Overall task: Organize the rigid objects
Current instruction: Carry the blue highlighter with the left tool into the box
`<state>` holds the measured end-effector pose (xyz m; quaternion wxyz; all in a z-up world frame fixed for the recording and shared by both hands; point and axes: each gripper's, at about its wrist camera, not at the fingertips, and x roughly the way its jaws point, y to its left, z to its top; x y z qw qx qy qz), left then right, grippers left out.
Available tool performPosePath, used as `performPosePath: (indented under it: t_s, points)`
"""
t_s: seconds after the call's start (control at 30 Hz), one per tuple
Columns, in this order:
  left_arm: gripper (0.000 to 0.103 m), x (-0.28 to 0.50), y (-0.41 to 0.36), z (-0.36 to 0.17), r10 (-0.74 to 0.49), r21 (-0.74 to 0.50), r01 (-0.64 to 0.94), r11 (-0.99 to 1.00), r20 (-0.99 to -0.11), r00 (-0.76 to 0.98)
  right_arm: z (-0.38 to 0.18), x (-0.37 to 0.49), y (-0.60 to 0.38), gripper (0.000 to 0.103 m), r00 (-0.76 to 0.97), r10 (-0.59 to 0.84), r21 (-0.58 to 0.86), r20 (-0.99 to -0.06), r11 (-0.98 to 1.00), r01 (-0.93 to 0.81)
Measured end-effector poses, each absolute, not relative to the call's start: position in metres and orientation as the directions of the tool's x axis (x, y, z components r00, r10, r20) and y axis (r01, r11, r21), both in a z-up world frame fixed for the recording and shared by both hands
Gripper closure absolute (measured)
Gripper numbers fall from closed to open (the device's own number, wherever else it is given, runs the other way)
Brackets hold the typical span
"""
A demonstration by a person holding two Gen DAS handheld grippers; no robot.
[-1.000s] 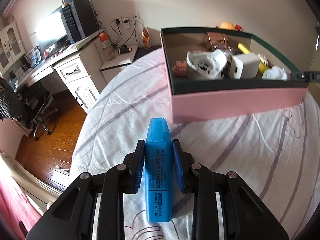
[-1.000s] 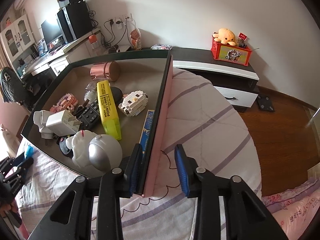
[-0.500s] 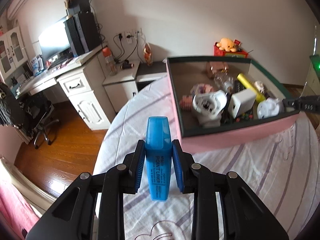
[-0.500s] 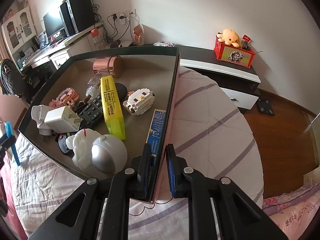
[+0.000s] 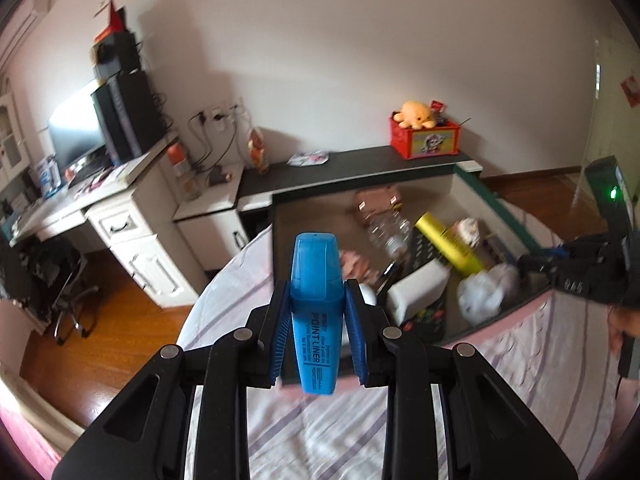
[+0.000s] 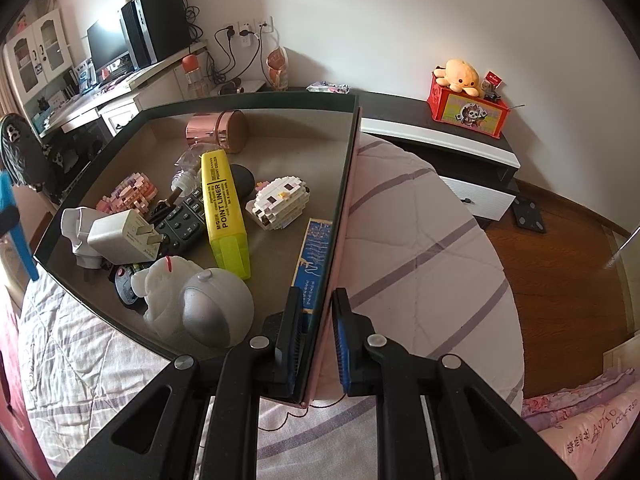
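Left gripper (image 5: 316, 320) clamps the blue highlighter (image 5: 316, 308) upright between its pads; ahead and right lies the pink box (image 5: 516, 322), its side wall pinched in the closed right gripper (image 6: 316, 336). Carry the marker over the rim onto bare floor beside the yellow highlighter (image 6: 226, 212). Compared with earlier, the box sits lower in view; the right jaws were apart.

- Home bedroom, lived-in
- Bed (image 6: 420, 240) with quilted striped cover in the middle
- White desk (image 5: 120, 220) left of bed: monitor (image 5: 76, 136), PC tower (image 6: 158, 24), office chair (image 5: 60, 280)
- Low dark cabinet (image 6: 460, 128) behind bed, plush toy (image 6: 460, 74) on red box
- Wood floor (image 6: 560, 260) right of bed
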<state>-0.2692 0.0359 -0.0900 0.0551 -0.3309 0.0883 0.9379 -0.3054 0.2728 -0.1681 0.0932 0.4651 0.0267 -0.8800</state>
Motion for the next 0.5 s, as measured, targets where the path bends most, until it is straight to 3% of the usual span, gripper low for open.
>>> performPosePath:
  t_s: [0.3,0.5]
  points:
    - [0.076,-0.318,0.077,-0.085,0.134,0.092,-0.254,-0.963,-0.654,-0.745,-0.169,-0.310,0.272,0.088,-0.545,-0.140,0.040,-0.827,-0.981,0.191]
    - [0.076,-0.344,0.097,-0.105,0.128,0.093,-0.264,-0.960,-0.695,-0.708,-0.170,-0.317,0.270,0.088,-0.545,-0.123,0.024,-0.829,-0.983,0.184]
